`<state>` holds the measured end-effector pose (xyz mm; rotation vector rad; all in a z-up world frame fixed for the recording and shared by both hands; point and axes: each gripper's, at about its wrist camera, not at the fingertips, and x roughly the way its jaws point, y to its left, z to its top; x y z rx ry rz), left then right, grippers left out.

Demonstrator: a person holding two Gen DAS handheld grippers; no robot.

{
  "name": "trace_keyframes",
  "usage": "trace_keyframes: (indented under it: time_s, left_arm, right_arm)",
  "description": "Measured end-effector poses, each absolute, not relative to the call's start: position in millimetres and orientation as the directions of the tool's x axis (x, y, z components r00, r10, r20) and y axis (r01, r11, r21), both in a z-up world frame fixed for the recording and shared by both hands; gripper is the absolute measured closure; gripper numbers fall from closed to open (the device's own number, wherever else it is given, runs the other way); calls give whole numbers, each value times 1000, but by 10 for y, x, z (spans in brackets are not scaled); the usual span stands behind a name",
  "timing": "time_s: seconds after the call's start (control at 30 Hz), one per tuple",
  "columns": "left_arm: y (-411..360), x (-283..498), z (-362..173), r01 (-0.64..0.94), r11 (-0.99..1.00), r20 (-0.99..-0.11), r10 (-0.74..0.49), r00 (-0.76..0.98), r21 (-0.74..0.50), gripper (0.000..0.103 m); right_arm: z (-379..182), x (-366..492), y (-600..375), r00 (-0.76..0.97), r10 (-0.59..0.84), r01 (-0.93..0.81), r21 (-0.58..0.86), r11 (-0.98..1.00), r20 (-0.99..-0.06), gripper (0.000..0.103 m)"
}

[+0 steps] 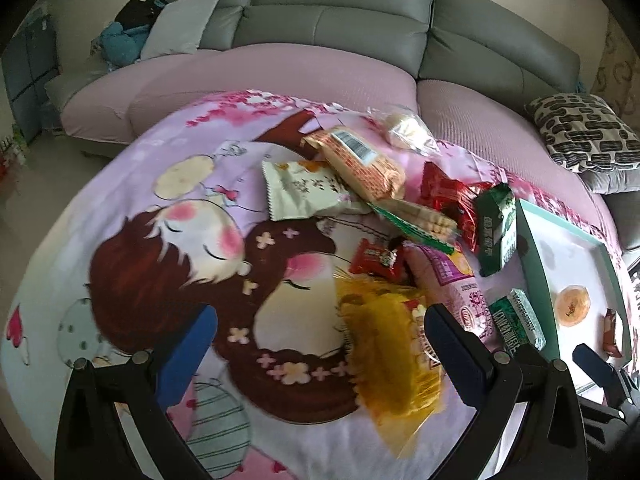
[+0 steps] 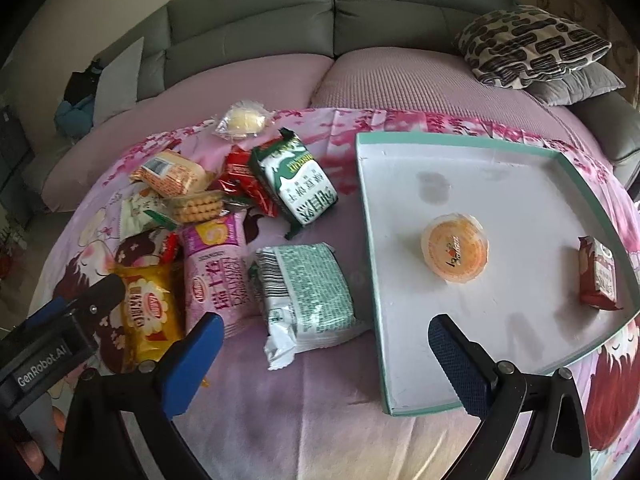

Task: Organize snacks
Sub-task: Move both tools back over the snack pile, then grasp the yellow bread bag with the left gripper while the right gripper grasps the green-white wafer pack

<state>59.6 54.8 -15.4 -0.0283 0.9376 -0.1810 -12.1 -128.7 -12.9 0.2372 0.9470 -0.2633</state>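
A pile of snack packets lies on a pink cartoon cloth [image 1: 168, 240]. A yellow packet [image 1: 384, 344] lies between the fingers of my open left gripper [image 1: 320, 344]; it also shows in the right wrist view [image 2: 148, 312]. My right gripper [image 2: 326, 344] is open and empty, above the cloth between a green-white packet [image 2: 308, 292] and a white tray with a teal rim [image 2: 372, 248]. The tray holds an orange jelly cup [image 2: 456, 252] and a red packet [image 2: 598, 276]. A pink packet [image 2: 218, 268] and another green-white packet [image 2: 298, 180] lie in the pile.
A grey sofa [image 1: 340, 28] with pink seat covers runs behind the cloth. A black-and-white patterned cushion [image 2: 532, 44] lies at the right. A clear-wrapped pastry [image 2: 242, 120] and an orange biscuit packet [image 2: 172, 172] sit at the pile's far side. The left gripper's body [image 2: 52, 340] shows at lower left.
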Motion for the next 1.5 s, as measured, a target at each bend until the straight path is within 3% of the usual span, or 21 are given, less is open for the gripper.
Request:
trace_keyframes:
  time_s: [0.37,0.5,0.83,0.9,1.17,1.33,1.5]
  left_arm:
    - [349,685,-395,154,979,-833,-195,518,-134,0]
    - [280,734,-512,147,986,-863,-139,486,-76,0]
    - [294,773,-582,125,989,-878,-125,462,-75,0]
    - [286,756,-582,137,988,-878,-127,461,-71,3]
    - [251,733,-516,181,977,-866,-189,462,-117,38]
    - [306,750,-504,166,975,-860,-209,465,-147,48]
    - [430,793,-512,133,975,-857,-219,467,-177,49]
  right_arm:
    - [-143,-144,-1393,550,-130,354,90,931,-825,0]
    - [-145,-149,-1428,550,-136,362,88,928,-824,0]
    - [-153,-134,-1403,567,-101,333,116,936,-818,0]
    - [-149,-131,-1392,573,-92,324,122,938,-814,0]
    - [-130,-87,-1311,617,-53,280,155,947,-786,11]
    - [-170,-5,-1257,631,-34,249,161,955,-775,18]
    - [-141,-21,-1298,647,-38,259,172,950,-762,24]
